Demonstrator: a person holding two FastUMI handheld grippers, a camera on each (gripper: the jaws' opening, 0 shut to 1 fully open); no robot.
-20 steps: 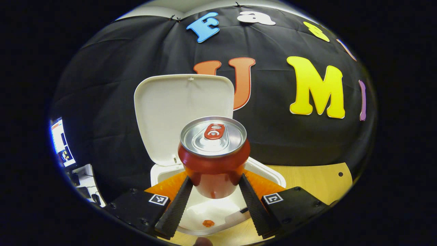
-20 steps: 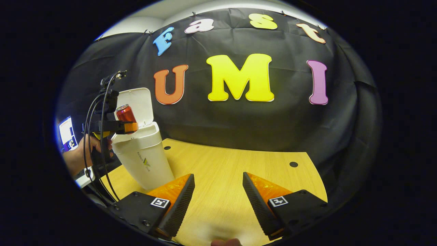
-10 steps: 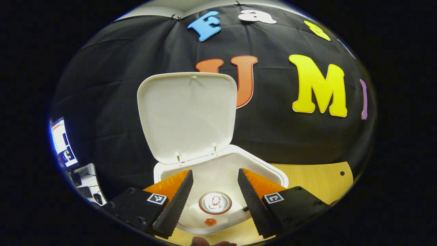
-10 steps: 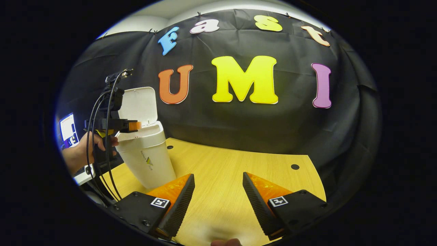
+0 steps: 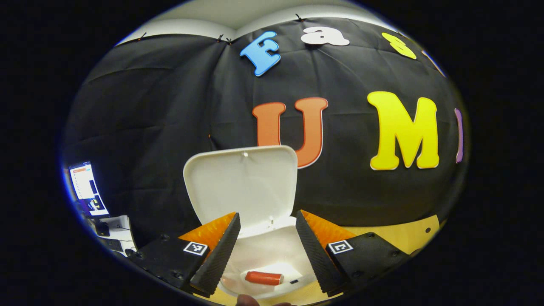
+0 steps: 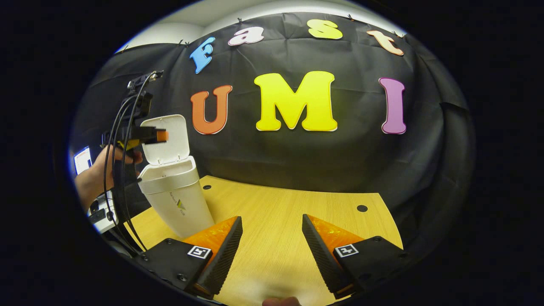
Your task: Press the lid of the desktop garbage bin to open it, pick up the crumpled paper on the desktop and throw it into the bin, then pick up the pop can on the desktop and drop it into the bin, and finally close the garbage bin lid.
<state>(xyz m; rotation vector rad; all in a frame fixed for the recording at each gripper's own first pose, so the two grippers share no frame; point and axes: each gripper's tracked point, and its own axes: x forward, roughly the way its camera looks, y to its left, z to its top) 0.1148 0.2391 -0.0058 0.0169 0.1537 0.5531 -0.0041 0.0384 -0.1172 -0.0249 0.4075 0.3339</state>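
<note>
In the left gripper view, a wooden table meets the black cloth wall; the left gripper hangs spread and empty above the open bin, its lid upright, the pop can lying inside. In the right gripper view, the right gripper is spread, empty, above bare table, well apart from the bin

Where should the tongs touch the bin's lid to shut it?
Probably the lid's free top edge, pushed from behind and above. It stands upright, hinged at the bin's back rim, so it swings forward and down. The left tongs are open beside it.
</note>
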